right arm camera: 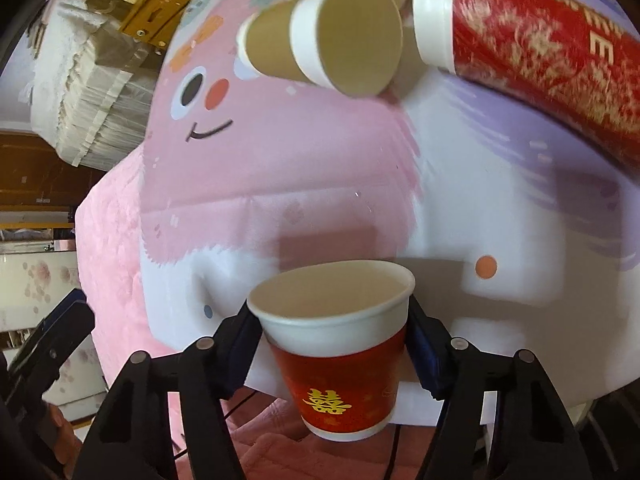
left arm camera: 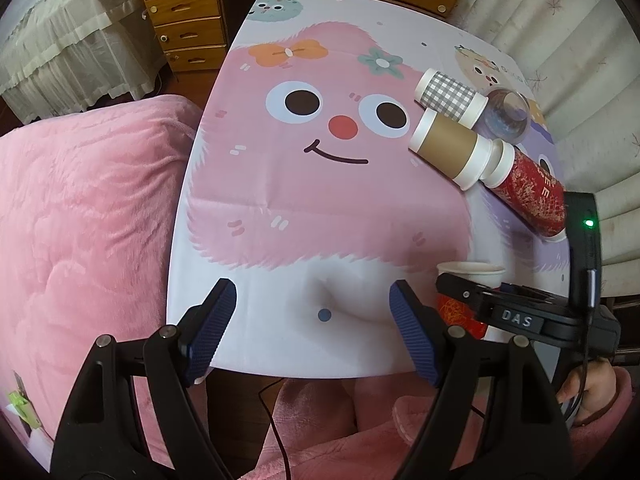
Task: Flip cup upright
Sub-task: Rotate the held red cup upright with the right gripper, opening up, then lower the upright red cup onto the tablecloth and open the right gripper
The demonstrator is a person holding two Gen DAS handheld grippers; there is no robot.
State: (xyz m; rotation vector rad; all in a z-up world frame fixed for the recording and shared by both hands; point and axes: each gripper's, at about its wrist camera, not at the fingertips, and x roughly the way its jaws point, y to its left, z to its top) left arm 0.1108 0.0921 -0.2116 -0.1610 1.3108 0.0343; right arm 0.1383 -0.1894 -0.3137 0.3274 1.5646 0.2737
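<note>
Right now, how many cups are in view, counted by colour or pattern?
Red cups: 2, the short red cup upright in the right gripper and the tall red cup lying down.
Brown-sleeved cups: 1
Grey checked cups: 1
Clear cups: 1
Total: 5
</note>
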